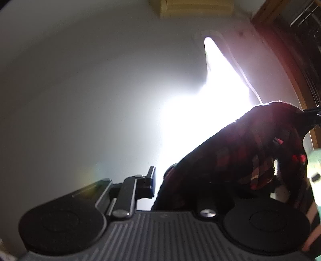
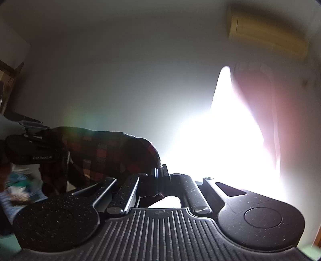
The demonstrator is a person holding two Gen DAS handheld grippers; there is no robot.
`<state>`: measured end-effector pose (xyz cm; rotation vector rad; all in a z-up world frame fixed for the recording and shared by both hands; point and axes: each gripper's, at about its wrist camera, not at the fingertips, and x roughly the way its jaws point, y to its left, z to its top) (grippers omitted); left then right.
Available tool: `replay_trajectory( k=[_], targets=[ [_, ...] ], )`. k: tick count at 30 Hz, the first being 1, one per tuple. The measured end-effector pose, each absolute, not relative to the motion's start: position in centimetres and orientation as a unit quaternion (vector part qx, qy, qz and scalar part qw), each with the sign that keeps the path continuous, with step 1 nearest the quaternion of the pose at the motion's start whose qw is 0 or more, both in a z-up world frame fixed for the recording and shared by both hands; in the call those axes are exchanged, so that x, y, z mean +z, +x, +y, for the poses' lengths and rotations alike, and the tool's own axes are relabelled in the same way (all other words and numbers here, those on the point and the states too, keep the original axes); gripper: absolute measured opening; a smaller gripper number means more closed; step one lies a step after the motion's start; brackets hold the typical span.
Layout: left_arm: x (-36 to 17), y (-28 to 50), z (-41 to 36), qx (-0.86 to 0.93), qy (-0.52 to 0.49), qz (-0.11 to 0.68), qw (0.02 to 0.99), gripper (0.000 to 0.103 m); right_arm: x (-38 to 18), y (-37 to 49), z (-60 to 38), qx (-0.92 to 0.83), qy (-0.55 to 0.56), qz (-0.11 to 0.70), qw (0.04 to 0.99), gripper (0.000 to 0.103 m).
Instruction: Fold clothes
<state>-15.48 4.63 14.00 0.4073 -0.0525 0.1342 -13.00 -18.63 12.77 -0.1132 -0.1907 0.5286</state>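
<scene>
1. Right claw (image 2: 159, 172), black and speckled with dust, has its two fingers pressed together on an edge of the dark red plaid flannel garment (image 2: 104, 148), which is held up in the air against the light.
2. Left claw (image 1: 158, 181) shows only one finger (image 1: 151, 180) clearly in its own view; its other side is buried under the plaid cloth (image 1: 240, 152), so whether the pads press on the fabric cannot be told there.
3. Seen from the right wrist camera, the left claw (image 2: 48, 140) sits at the far left end of the garment with cloth bunched at its tips; a clear gap between its fingers cannot be made out.
4. Stretched between the two claws, the garment sags in the middle, with folds hanging down beneath it.
5. Behind, a glaring bright window (image 2: 230, 140) with a pinkish curtain (image 2: 280, 120) washes out the scene; a cream wall-mounted air conditioner (image 1: 196, 8) hangs high on the white wall (image 1: 100, 80).
</scene>
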Motion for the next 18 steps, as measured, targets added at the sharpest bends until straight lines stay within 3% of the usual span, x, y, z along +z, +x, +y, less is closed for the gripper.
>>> replay_trajectory(
  k=[7, 11, 18],
  targets=[
    [6.6, -15.5, 6.8, 0.097, 0.182, 0.079, 0.975, 0.026, 7.1, -13.1, -16.7, 0.355, -0.076, 0.041, 0.931, 0.002],
    [3.1, -15.3, 8.8, 0.132, 0.156, 0.130, 0.970, 0.026, 4.5, -14.6, -15.8, 0.443, -0.101, 0.099, 0.885, 0.021],
    [-0.2, -17.8, 12.0, 0.154, 0.145, 0.147, 0.966, 0.026, 0.4, -12.8, -14.8, 0.374, -0.190, 0.174, 0.891, 0.042]
  ],
)
